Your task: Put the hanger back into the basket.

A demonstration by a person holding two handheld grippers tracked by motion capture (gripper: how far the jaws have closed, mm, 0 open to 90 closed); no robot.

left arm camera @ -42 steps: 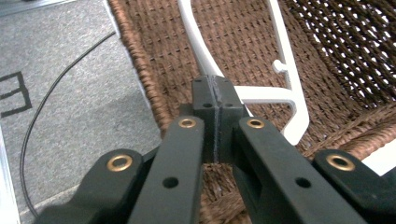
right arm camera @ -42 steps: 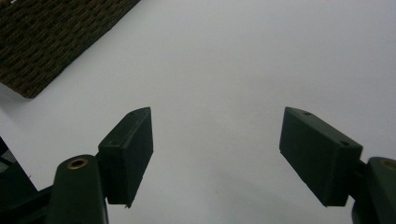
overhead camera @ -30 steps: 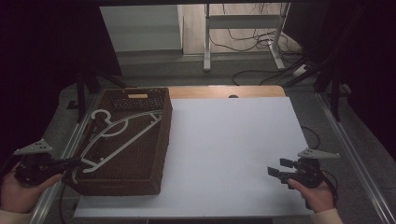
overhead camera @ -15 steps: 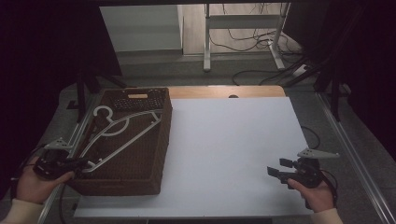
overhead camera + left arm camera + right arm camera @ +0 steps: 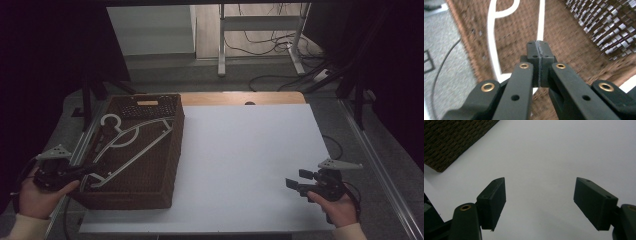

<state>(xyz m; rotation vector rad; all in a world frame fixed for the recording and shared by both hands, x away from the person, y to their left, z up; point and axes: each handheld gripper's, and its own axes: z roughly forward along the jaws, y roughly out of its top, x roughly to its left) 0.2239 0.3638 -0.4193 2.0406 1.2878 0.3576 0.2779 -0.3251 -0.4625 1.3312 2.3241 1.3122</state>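
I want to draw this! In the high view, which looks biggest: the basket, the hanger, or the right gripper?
1. Basket: biggest.
2. Hanger: it lies across the basket.
3. Right gripper: looks smallest, though it sits nearer the camera.

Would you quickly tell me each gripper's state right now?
Left gripper: closed, over the hanger in the basket; no grip visible.
Right gripper: open, empty.

A lab or test room: a white-topped wooden worktop [image 5: 250, 150] on a metal frame, loose black cables [image 5: 280, 50] trailing over grey carpet, a bare white metal desk frame [image 5: 260, 37] behind, dark surroundings
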